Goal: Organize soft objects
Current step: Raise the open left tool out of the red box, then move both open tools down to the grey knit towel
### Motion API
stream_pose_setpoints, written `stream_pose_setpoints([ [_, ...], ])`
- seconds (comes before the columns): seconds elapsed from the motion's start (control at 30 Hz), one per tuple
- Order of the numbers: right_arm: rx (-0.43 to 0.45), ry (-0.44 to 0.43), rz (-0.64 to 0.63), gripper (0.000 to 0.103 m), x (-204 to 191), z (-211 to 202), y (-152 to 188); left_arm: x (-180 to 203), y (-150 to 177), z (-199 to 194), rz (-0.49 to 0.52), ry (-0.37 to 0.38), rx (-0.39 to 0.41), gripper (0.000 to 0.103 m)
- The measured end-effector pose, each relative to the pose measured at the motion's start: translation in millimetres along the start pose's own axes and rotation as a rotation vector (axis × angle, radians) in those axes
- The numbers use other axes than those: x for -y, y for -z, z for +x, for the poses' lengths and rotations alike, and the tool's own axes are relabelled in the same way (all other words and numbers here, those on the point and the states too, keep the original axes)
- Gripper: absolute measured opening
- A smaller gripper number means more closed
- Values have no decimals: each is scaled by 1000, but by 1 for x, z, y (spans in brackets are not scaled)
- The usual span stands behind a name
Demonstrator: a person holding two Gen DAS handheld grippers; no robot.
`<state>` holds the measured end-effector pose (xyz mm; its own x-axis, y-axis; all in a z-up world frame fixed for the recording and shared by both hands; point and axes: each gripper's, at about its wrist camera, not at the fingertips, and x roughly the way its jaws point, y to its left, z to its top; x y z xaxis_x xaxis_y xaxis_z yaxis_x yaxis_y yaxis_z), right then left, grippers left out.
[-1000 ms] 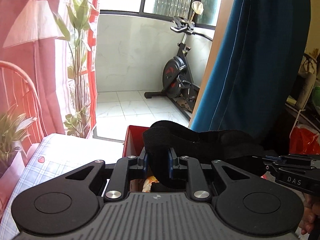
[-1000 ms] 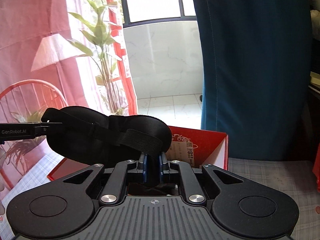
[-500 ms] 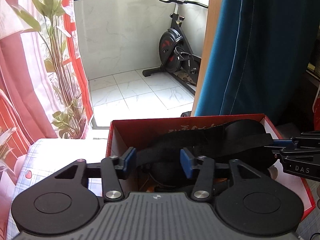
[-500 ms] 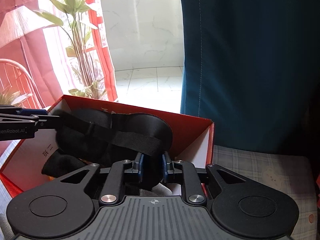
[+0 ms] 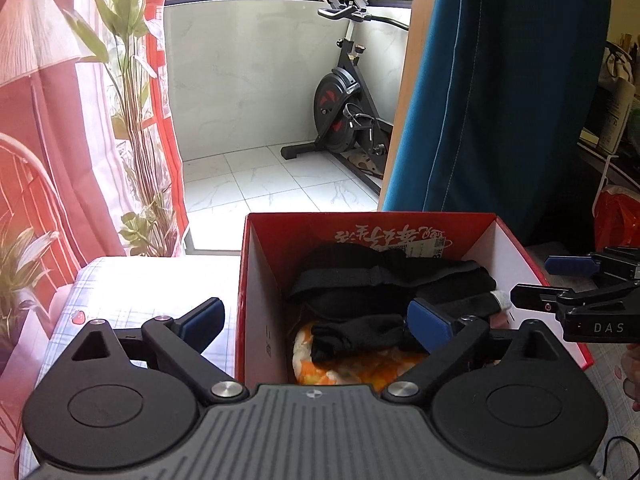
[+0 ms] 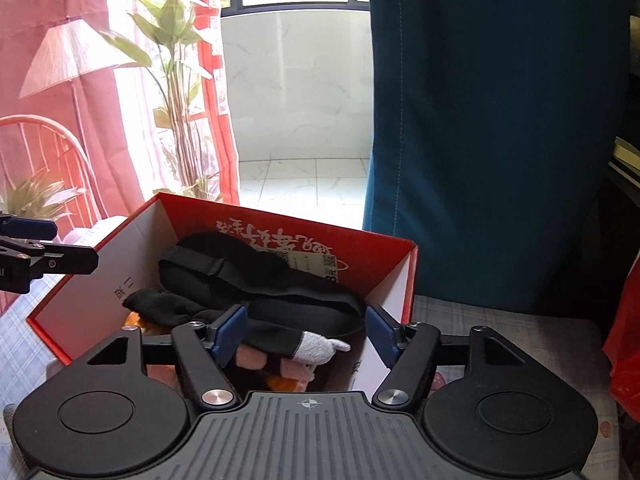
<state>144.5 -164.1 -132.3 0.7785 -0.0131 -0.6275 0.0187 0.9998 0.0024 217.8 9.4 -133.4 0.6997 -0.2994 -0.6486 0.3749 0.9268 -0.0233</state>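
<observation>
A black sleep mask (image 5: 352,276) with a strap lies inside the red cardboard box (image 5: 256,264), on top of black gloves (image 5: 360,336) and an orange-patterned soft item (image 5: 360,368). The mask (image 6: 224,268) and the box (image 6: 384,248) also show in the right wrist view, with a grey-tipped glove finger (image 6: 320,350). My left gripper (image 5: 316,320) is open and empty over the box's left wall. My right gripper (image 6: 306,330) is open and empty over the box's near right corner; it also shows in the left wrist view (image 5: 560,280).
The box stands on a checked tablecloth (image 5: 132,292). Beyond it are a blue curtain (image 5: 500,100), a red curtain (image 5: 40,140) with plants (image 5: 132,120), an exercise bike (image 5: 348,108) on the tiled balcony, and a red bag (image 5: 616,220) at right.
Both grippers carried the sleep mask down into the red box, then opened and let it go. The mask now lies in the box and both grippers have pulled back slightly.
</observation>
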Motion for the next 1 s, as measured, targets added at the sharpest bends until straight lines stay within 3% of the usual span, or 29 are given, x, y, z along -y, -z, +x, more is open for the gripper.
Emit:
stream_pose_setpoints([
  [0.23, 46, -27, -4, 103, -26, -39, 27, -5, 33, -26, -11, 1, -33, 103],
  [0.5, 89, -69, 48, 103, -37, -70, 50, -13, 69, -60, -11, -19, -13, 103],
  [0.67, 103, -50, 27, 103, -53, -83, 69, -15, 82, -74, 3, -31, -3, 103],
  [0.77, 86, -103, 24, 103, -61, -88, 79, -15, 91, -83, 7, -38, 8, 103],
  [1.0, 63, -138, -47, 103, -84, -101, 100, -17, 117, -91, -14, -33, 4, 103],
])
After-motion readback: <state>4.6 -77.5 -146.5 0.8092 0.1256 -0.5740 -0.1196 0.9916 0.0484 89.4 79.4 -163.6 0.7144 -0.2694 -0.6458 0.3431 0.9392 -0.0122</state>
